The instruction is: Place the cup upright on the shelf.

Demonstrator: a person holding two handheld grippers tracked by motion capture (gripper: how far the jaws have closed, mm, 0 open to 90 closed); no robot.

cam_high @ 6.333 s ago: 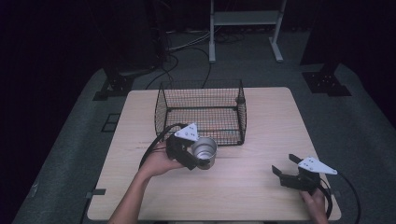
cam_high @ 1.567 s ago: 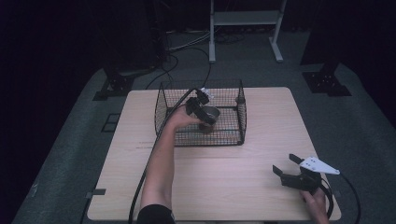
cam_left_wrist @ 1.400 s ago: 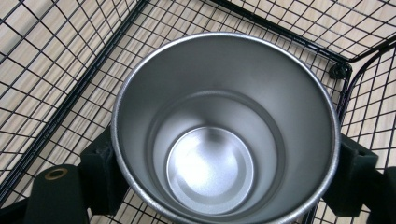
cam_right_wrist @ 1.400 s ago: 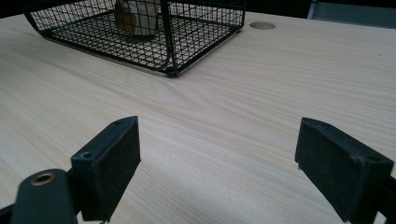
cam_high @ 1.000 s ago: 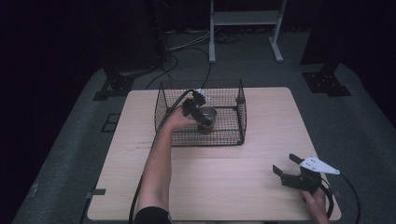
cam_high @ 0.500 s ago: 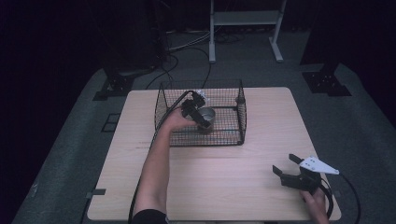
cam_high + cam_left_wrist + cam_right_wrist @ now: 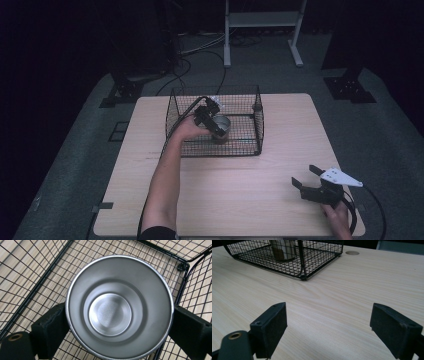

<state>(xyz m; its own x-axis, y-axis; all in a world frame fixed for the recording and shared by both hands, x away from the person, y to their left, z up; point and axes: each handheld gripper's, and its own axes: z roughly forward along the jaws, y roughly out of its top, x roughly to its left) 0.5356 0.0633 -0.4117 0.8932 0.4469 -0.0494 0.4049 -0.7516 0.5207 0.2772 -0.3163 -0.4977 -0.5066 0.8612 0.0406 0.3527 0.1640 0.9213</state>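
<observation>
At the left of the high view, the person's left forearm reaches from the table's near edge into the black wire-mesh basket (image 7: 214, 122), which stands toward the far side of the pale wooden table (image 7: 250, 200). The left gripper (image 7: 212, 120) hangs over the round, shiny stainless-steel cup (image 7: 220, 128), which stands upright on the basket floor, mouth up, near the basket's middle. In the left gripper view the cup (image 7: 119, 307) sits between the two black padded jaws, which have just been opening: the left pad lies right against the rim, the right one close beside it, and the pictures do not settle whether either presses, so the hold looks released or nearly so. The cup is judged light, stiff and hard to dent, but its polished wall is slippery; the best hold is across the outside, below the flared rim, pads square on opposite sides, since a pinch on the rim alone could let it tip or slide. Well apart, at the near right corner, the right gripper (image 7: 314, 181) rests in the person's hand low over the bare wood, its jaws spread wide with nothing between them, as the right gripper view (image 7: 329, 325) confirms.
</observation>
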